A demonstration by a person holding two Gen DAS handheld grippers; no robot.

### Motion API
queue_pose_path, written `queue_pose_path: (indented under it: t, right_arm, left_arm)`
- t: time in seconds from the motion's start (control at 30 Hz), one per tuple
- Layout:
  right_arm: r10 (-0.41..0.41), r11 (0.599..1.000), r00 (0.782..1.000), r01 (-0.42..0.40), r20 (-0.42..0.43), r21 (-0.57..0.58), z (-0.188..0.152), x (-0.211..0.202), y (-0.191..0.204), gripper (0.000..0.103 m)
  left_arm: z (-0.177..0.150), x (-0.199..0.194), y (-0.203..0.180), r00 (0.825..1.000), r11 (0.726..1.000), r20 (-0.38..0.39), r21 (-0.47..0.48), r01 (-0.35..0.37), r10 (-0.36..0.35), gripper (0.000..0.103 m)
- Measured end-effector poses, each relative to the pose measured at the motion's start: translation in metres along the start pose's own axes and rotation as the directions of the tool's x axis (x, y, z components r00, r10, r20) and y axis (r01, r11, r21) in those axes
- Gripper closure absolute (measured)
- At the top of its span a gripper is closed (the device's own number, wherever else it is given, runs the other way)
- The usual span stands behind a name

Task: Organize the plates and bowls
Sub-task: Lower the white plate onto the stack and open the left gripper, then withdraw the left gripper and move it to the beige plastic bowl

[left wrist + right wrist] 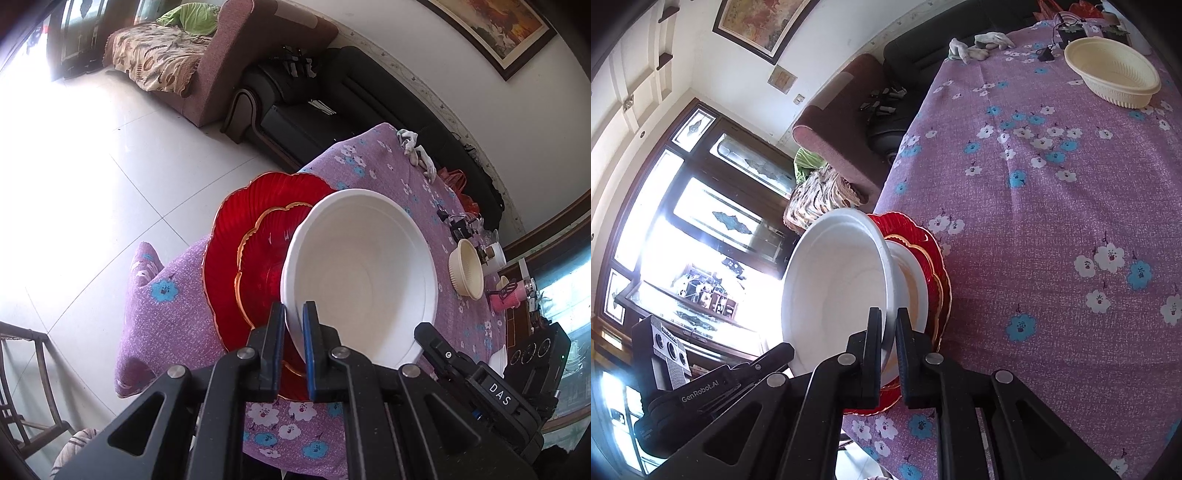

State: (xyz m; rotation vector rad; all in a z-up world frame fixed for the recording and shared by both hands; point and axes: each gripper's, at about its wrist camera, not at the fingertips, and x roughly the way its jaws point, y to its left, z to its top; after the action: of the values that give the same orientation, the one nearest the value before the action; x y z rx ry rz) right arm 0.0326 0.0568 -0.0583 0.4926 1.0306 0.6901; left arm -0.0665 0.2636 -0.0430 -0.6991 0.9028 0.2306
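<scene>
At the near edge of the purple flowered tabletop [1052,221], a white round plastic bowl [362,269] sits over two stacked red scalloped glass plates [236,229]. Left gripper [294,314] jaws are clamped on its rim at 6 o'clock; right gripper [888,321] jaws are likewise clamped on its rim. A cream ribbed plastic bowl [1115,74] sits at 1 o'clock, well apart.

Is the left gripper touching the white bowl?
Touching. The left wrist view shows the left gripper with its jaws closed on the white bowl's rim, one pad on each side and no gap.
</scene>
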Motion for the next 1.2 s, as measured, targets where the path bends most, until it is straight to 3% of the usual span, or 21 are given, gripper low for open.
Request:
queue_pose_path:
  t: [0.67,0.87,1.03,1.2]
  right_arm:
    - [0.006,1.000,0.999,-0.006,-0.032,-0.007,0.005,-0.003,0.001,0.091]
    - [0.019,1.000,1.000,-0.019,0.012,0.001,0.009,-0.023,-0.002,0.090]
    - [0.020,0.999,0.998,-0.022,0.065,0.031,0.016,-0.046,-0.013,0.090]
    - [0.022,0.998,0.996,-0.027,0.092,0.050,0.019,-0.062,-0.023,0.090]
  left_arm:
    - [0.005,-0.035,0.005,0.998,0.999,0.062,-0.007,0.033,-0.032,0.095]
    - [0.003,-0.051,-0.017,0.993,0.998,0.112,0.065,0.014,-0.021,0.091]
    - [-0.008,-0.059,-0.047,0.988,0.988,0.151,0.154,-0.003,-0.021,0.073]
    - [-0.025,-0.055,-0.083,0.990,0.968,0.129,0.250,0.022,-0.055,0.072]
